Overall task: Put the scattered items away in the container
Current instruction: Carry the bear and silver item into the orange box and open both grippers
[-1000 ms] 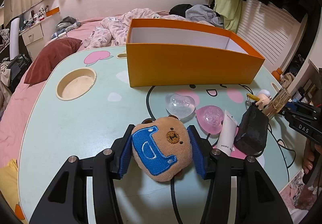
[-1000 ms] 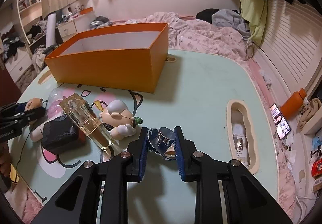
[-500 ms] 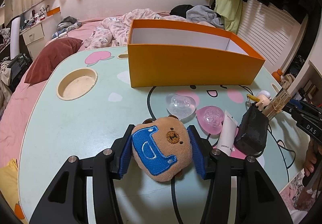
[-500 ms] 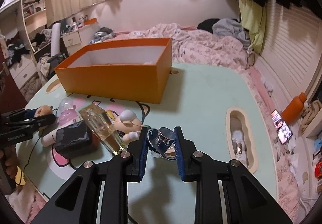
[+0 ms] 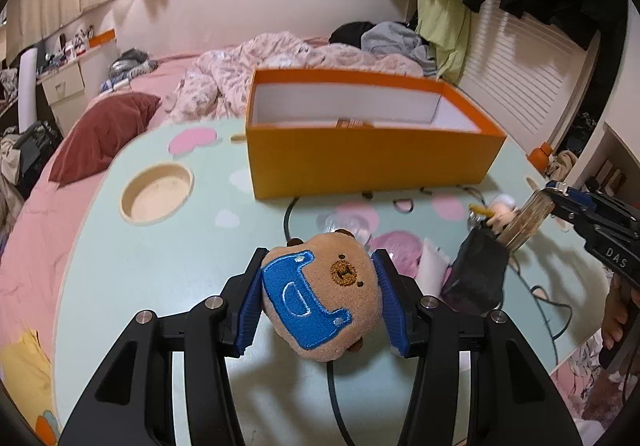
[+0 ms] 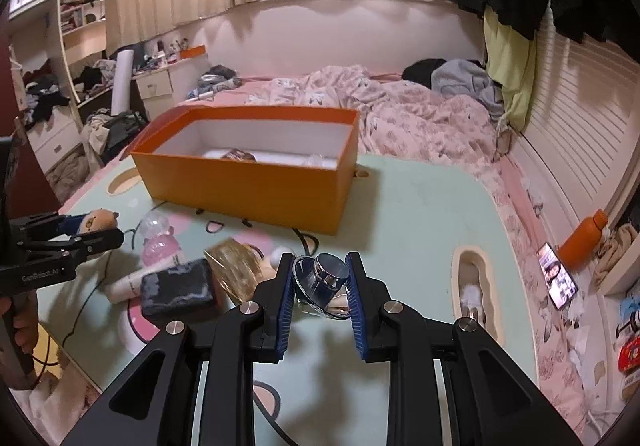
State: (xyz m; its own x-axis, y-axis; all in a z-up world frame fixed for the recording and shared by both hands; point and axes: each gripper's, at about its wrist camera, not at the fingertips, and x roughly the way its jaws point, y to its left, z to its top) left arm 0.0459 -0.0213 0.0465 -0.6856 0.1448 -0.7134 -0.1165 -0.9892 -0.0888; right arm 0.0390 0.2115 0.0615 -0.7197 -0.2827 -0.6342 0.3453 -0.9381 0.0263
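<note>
My left gripper (image 5: 320,302) is shut on a brown plush bear (image 5: 324,298) with a blue patch and holds it above the table, short of the orange box (image 5: 368,161). My right gripper (image 6: 320,286) is shut on the silver cap (image 6: 326,278) of a glass perfume bottle (image 6: 234,266) and holds it lifted and tilted. The right gripper (image 5: 560,197) with the bottle (image 5: 524,221) also shows in the left wrist view. The box (image 6: 248,181) holds a few small items.
On the mint table (image 5: 160,258) lie a black pouch (image 6: 176,290), a white tube (image 6: 124,286), a pink heart case (image 6: 160,246), a clear case (image 6: 154,224) and a small figurine (image 5: 500,209). A round recess (image 5: 156,193) is at left, an oval recess (image 6: 472,286) at right.
Both grippers have risen with their loads. The perfume bottle has come off the table and tilted. The box interior now shows more.
</note>
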